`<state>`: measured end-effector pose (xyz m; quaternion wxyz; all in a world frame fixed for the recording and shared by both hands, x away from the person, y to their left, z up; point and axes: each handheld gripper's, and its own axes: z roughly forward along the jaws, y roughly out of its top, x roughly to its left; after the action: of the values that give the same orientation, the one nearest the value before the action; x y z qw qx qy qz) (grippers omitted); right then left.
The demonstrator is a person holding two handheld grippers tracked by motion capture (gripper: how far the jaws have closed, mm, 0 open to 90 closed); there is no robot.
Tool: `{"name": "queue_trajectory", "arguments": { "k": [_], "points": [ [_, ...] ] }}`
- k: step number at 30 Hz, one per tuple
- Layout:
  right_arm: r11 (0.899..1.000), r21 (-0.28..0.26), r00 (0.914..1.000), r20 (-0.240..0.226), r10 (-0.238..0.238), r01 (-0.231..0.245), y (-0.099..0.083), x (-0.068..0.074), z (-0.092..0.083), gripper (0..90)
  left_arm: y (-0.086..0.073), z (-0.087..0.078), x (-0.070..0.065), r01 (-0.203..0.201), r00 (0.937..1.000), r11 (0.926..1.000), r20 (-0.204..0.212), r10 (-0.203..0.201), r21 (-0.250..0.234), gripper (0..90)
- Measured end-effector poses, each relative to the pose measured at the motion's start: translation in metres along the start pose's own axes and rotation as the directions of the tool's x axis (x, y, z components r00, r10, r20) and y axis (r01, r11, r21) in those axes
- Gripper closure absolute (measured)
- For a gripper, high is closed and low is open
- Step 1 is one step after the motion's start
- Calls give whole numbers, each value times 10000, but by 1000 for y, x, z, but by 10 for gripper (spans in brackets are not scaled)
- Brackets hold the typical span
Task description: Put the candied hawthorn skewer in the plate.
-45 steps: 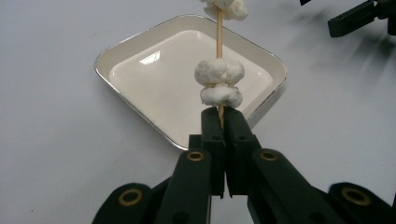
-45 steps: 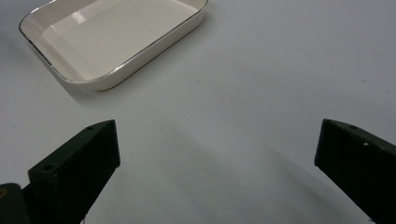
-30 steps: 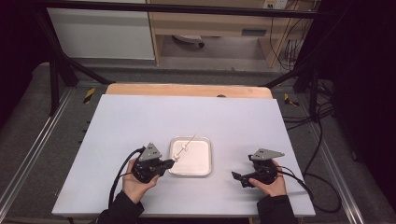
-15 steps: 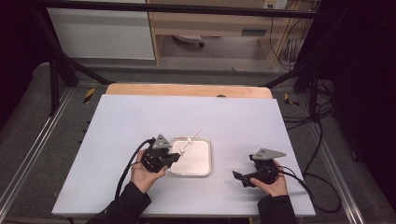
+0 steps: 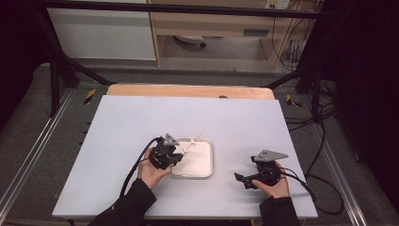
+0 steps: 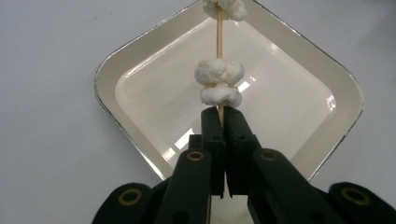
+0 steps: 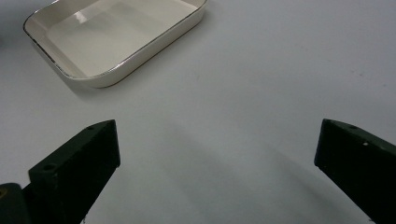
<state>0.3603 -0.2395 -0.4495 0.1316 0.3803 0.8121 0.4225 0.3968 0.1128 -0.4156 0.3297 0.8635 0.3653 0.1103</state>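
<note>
Skewer held over the tray, ready to be set down.

My left tool (image 6: 219, 122) pinches the bare end of a wooden skewer (image 6: 218, 28) threaded with white marshmallow pieces (image 6: 218, 81), holding it above the middle of the cream tray (image 6: 105, 88) on the worktop (image 5: 141, 117). My right tool (image 7: 217, 154) rests well apart beside the tray, its jaws spread and empty. I judge this the placing step: next I need to lower the skewer into the tray and part the left jaws.

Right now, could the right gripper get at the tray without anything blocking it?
Probably yes. The right gripper rests open on bare table, and nothing lies between it and the tray. The left gripper holds the skewer over the tray's far side.
</note>
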Motion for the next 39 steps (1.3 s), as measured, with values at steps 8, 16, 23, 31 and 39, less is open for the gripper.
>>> {"name": "queue_trajectory", "arguments": {
  "k": [8,16,23,31,39],
  "points": [
    [10000,20,10000,-6,39,-39,0,0,0,9,-1,14,-5,-49,10000,9987,-55,52,514,878],
    [10000,66,10000,22,-35,35,-1,0,1,9,-3,22,-8,-112,9998,9970,-156,124,766,876],
    [10000,81,10000,17,-34,34,-1,1,1,9,-3,21,-9,-110,9997,9970,-186,125,769,858],
    [10000,88,10000,22,-39,39,-1,1,1,9,-3,14,-8,-222,9997,9981,-59,225,576,746],
    [10000,72,10000,43,-19,18,-1,1,1,9,-4,0,-6,-516,9987,9978,10,516,419,598]
  ]
}}
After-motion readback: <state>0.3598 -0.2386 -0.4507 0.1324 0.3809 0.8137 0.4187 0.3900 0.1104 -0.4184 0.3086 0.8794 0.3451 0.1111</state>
